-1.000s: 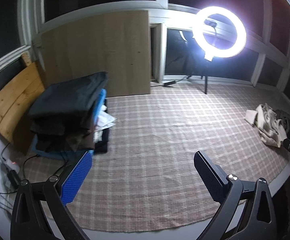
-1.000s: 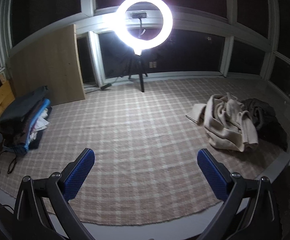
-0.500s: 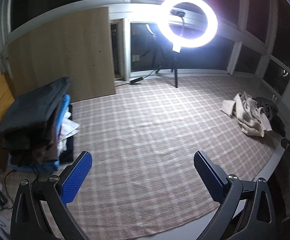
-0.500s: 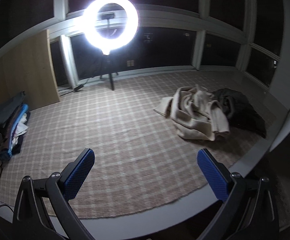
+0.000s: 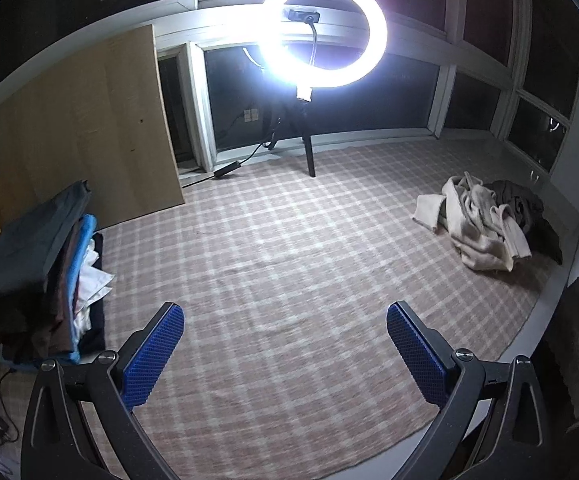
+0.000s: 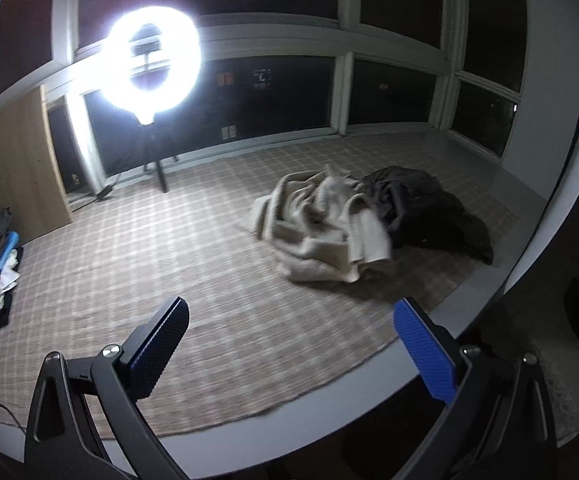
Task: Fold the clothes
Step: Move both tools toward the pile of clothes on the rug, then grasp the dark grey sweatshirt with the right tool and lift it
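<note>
You are facing one large plaid rug that covers most of the floor, with dark window panes curving round its far side. One wooden board leans upright against the wall at the far left, just behind the stack. One lit ring light stands on its tripod at the rug's far edge, near the middle in the left wrist view and toward the left in the right wrist view.

You have one stack of folded clothes at the rug's left edge; its layers show dark grey on top, then brown, blue and white, too many overlapping to count surely. On the right side of the rug lie two unfolded garments, touching: one crumpled cream garment nearer the centre, and one dark garment bunched just behind and to its right. Both are well apart from the stack.

Your two tongs hang above the rug's near edge. The left gripper has its blue pads spread wide with nothing between them. The right gripper is likewise spread wide and empty, aimed toward the cream garment but well short of it. The right wrist view is slightly blurred.
</note>
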The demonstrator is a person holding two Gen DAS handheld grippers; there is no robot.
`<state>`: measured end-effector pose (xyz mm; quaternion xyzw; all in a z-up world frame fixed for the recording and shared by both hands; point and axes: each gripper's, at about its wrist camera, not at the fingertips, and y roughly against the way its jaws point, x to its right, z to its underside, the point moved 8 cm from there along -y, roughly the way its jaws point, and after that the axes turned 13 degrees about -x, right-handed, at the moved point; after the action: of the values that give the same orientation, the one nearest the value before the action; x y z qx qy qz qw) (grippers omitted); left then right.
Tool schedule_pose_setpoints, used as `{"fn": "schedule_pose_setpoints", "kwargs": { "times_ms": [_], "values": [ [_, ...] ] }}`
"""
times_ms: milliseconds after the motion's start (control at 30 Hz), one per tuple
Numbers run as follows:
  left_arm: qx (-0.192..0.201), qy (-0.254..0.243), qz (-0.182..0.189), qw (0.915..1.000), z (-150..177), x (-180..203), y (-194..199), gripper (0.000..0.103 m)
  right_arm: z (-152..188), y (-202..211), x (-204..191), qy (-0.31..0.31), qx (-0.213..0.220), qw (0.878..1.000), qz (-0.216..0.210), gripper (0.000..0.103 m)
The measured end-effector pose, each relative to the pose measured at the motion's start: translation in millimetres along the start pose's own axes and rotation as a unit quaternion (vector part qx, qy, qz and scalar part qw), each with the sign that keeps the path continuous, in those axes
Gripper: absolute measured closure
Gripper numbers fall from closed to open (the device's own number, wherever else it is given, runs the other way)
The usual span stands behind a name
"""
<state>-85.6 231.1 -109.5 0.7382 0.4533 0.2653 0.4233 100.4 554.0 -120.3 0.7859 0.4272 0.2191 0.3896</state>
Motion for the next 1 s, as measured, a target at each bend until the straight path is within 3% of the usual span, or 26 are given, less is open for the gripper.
{"fn": "schedule_pose_setpoints", "kwargs": {
  "times_ms": [233, 300, 367, 533, 600, 767, 1000],
  "values": [
    [0.000, 0.006, -0.032, 0.9995, -35.1, 28.0, -8.0, 0.001, -30.1, -39.6, 88.3, -0.033, -0.005, 0.999, -0.009, 0.001],
    [0.002, 0.014, -0.032, 0.9994, -47.8, 34.5, -8.9, 0.001, -43.8, -50.8, 109.1, -0.032, -0.003, 0.999, -0.010, 0.003],
    [0.002, 0.025, -0.029, 0.9993, -61.3, 41.0, -9.9, 0.001, -61.2, -63.0, 125.5, -0.022, -0.003, 1.000, -0.011, 0.013],
    [-0.001, 0.051, -0.044, 0.9977, -80.3, 48.2, -13.2, 0.001, -103.0, -93.0, 172.7, -0.012, 0.002, 1.000, 0.016, 0.015],
    [-0.008, 0.058, -0.055, 0.9968, -82.0, 48.8, -16.2, 0.001, -116.3, -108.1, 190.3, -0.027, -0.003, 1.000, 0.002, 0.015],
    [-0.025, 0.081, -0.083, 0.9929, -79.9, 44.7, -22.5, 0.001, -142.5, -150.6, 192.6, -0.027, -0.023, 0.999, -0.041, 0.015],
    [-0.035, 0.097, -0.105, 0.9891, -80.5, 42.7, -26.2, 0.001, -158.9, -220.5, 196.2, 0.023, -0.064, 0.997, 0.028, 0.014]
  ]
}}
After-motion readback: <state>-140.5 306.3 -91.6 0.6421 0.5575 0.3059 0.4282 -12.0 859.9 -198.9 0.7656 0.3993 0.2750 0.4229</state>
